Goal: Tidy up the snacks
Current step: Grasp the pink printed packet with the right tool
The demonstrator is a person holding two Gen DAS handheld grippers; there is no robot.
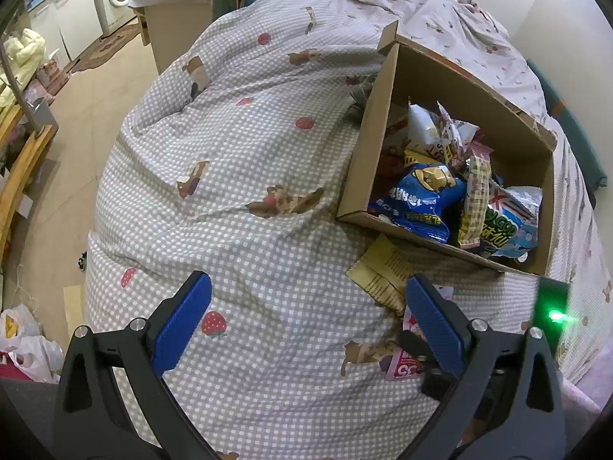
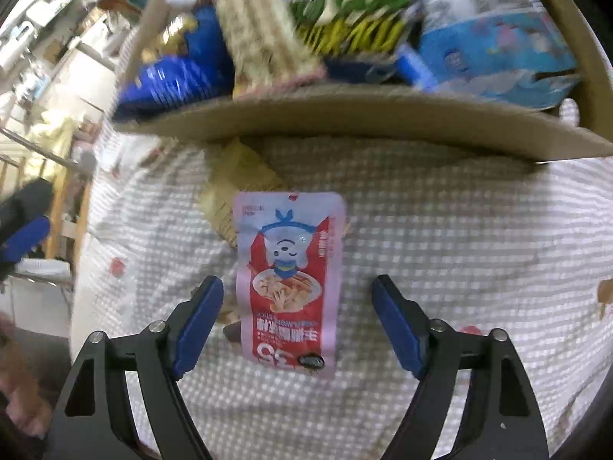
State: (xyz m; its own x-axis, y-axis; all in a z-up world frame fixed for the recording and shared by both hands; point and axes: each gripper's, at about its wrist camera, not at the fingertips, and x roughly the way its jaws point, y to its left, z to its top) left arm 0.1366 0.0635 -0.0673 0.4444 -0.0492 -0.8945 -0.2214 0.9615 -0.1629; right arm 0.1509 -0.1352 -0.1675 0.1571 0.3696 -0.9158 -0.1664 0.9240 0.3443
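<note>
Lying flat on the quilt [image 2: 440, 230], the pink snack pouch [image 2: 289, 280] sits untouched between the right gripper [image 2: 298, 314]'s wide-open jaws.

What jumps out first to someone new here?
The open brown cardboard box heaped with bright snack bags sits on the checked, strawberry-print quilt. In front of it a pink-and-red snack pouch lies flat on the quilt, between the open right gripper fingers, untouched.

Snack packets [image 1: 452, 191] in cardboard box [image 1: 367, 145] on quilt [image 1: 249, 191], pouch [image 2: 289, 280] before box
</note>
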